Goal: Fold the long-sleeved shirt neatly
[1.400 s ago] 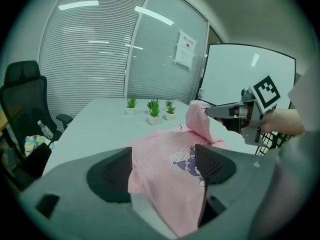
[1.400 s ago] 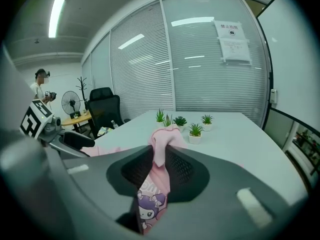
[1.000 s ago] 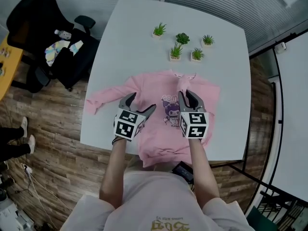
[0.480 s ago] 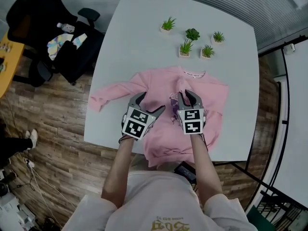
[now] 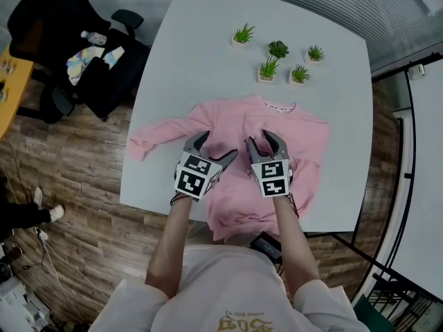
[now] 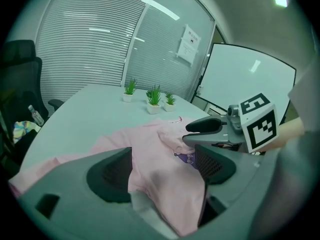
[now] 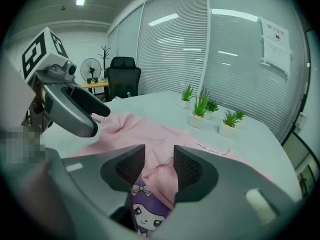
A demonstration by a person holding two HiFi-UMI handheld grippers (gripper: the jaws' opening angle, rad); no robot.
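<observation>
A pink long-sleeved shirt (image 5: 228, 120) lies face up on the white table (image 5: 201, 47), its hem hanging over the near edge. One sleeve (image 5: 156, 138) stretches left to the table edge. The other sleeve is folded across the chest, and its end lies between the jaws of my right gripper (image 5: 265, 142), which are opening. In the right gripper view the pink fold (image 7: 161, 176) sits loose between the pads above a purple cartoon print (image 7: 145, 211). My left gripper (image 5: 216, 146) hovers open just left of it, over the shirt (image 6: 150, 144), holding nothing.
Several small potted plants (image 5: 277, 61) stand at the far side of the table, beyond the collar. A black office chair (image 5: 69, 54) with items on it stands off the table's left side. Wooden floor surrounds the table.
My right gripper has come down onto the shirt front with the sleeve end, and its jaws have spread apart. The left gripper has hardly moved.
</observation>
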